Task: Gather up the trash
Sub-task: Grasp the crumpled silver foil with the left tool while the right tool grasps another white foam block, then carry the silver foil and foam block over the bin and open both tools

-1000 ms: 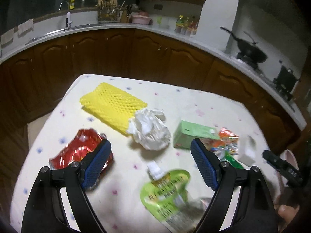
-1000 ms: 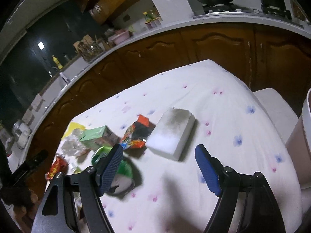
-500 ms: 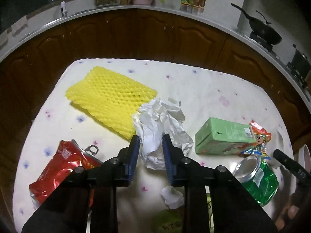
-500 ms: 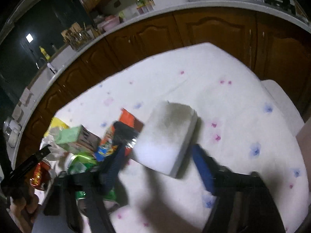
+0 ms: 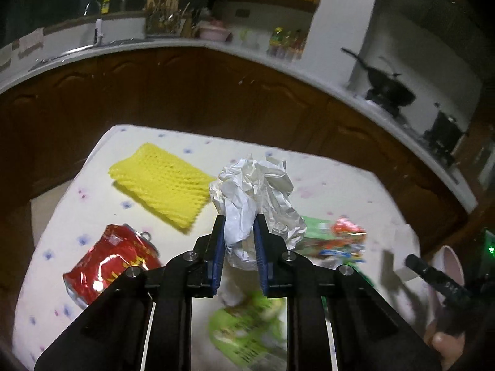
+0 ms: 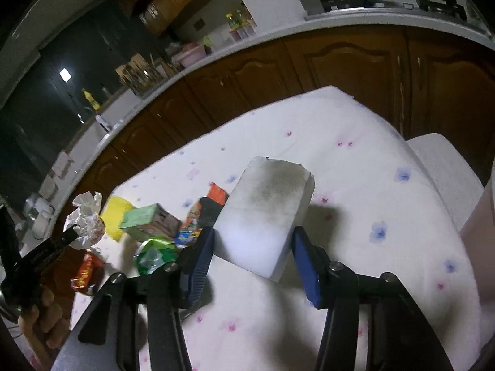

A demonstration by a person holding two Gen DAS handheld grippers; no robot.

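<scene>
My left gripper (image 5: 238, 232) is shut on a crumpled white paper ball (image 5: 256, 191) and holds it lifted above the table; the ball also shows at the left of the right wrist view (image 6: 85, 219). My right gripper (image 6: 252, 244) has its blue pads on both sides of a white, dirty sponge block (image 6: 266, 213) and is shut on it. The table still holds a yellow foam net (image 5: 161, 182), a crushed red can (image 5: 111, 262), a green carton (image 6: 145, 222), a snack wrapper (image 5: 340, 241), a green can (image 6: 154, 253) and a green pouch (image 5: 247, 330).
The table (image 6: 355, 167) has a white cloth with small flowers. Dark wooden cabinets (image 5: 185, 92) and a counter run behind it. A white seat (image 6: 445, 167) and a pale bin edge (image 6: 482, 216) stand at the right.
My left gripper has lifted the paper ball off the table. My right gripper has closed in on the white sponge block, which was between its open jaws before.
</scene>
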